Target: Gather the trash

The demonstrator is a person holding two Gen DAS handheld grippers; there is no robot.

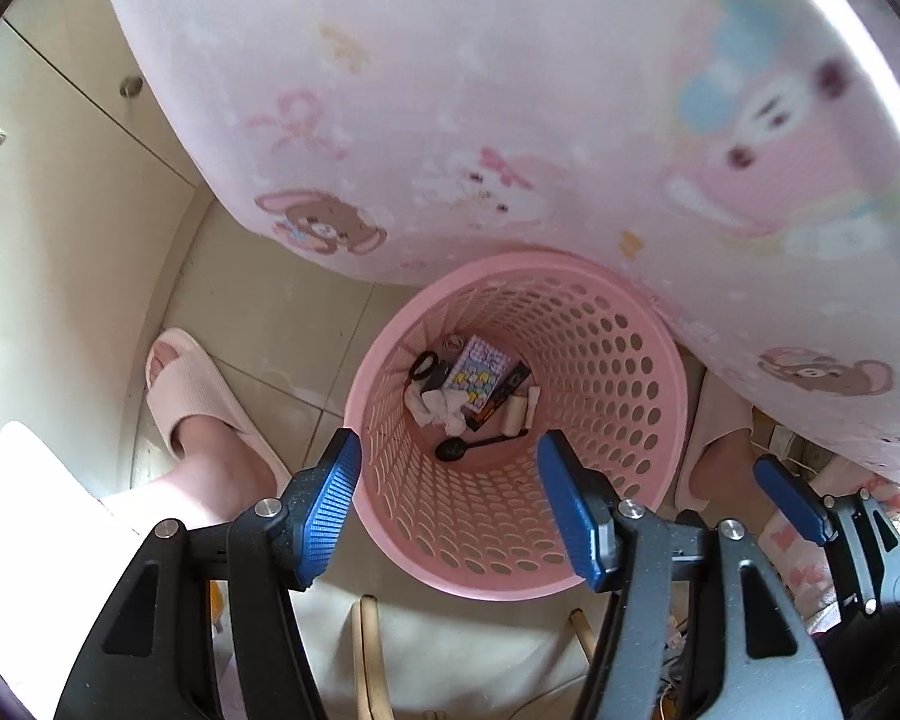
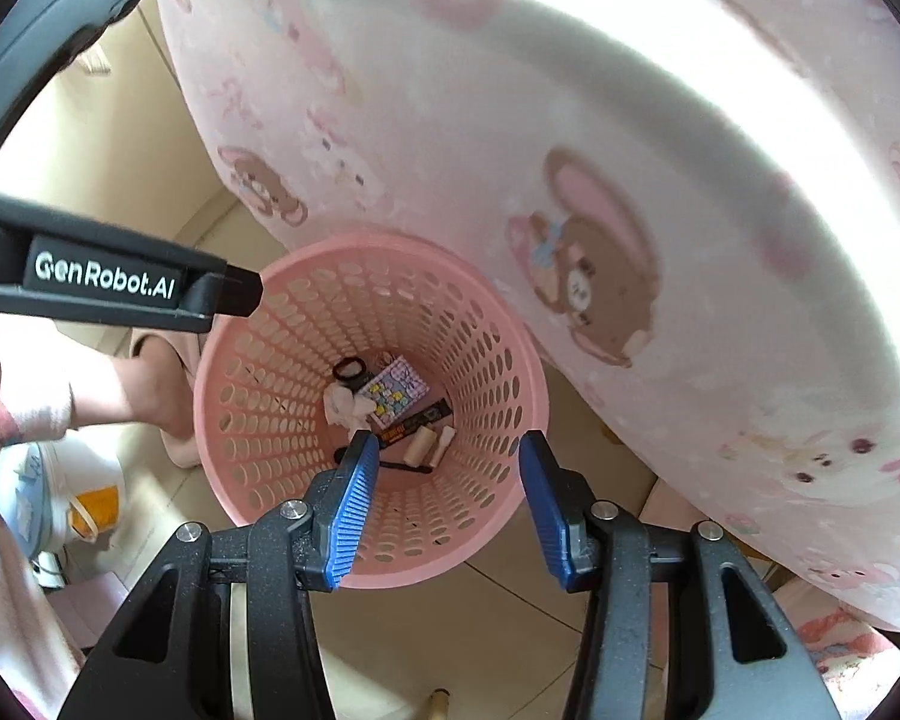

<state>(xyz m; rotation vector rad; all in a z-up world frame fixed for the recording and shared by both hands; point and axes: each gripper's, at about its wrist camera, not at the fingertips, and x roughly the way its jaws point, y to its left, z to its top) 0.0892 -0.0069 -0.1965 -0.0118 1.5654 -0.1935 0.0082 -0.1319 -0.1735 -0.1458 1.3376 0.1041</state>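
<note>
Both of my grippers are hanging above the pink perforated waste basket (image 1: pixel 606 354), looking straight down into it. My left gripper (image 1: pixel 444 510) is holding its jaws wide apart with nothing between them; my right gripper (image 2: pixel 444 501) is likewise spread and empty.

Progress: the trash is lying at the bottom of the basket. I am making out a pastel patterned packet (image 1: pixel 479 373), crumpled white tissue (image 1: pixel 441 405), a black plastic spoon (image 1: pixel 468 449), a dark wrapper (image 2: pixel 414 420), two small pale rolls (image 2: pixel 429 443) and a black ring-shaped item (image 2: pixel 348 369). Since neither gripper is carrying anything, I am judging the collecting as largely done, or at least between items. Whether more litter is waiting elsewhere, these views are not showing.

Edges and room: the pink cartoon-print table edge (image 1: pixel 510 120) is overhanging the far rim of the basket, so clearance on that side is looking tight. The near rim is lying just under my fingertips. On the tiled floor (image 1: pixel 258 324), a slippered foot (image 1: pixel 192 396) is standing just beside the basket on the left. My two grippers are working close together, and upward is looking like the freest way out.
</note>
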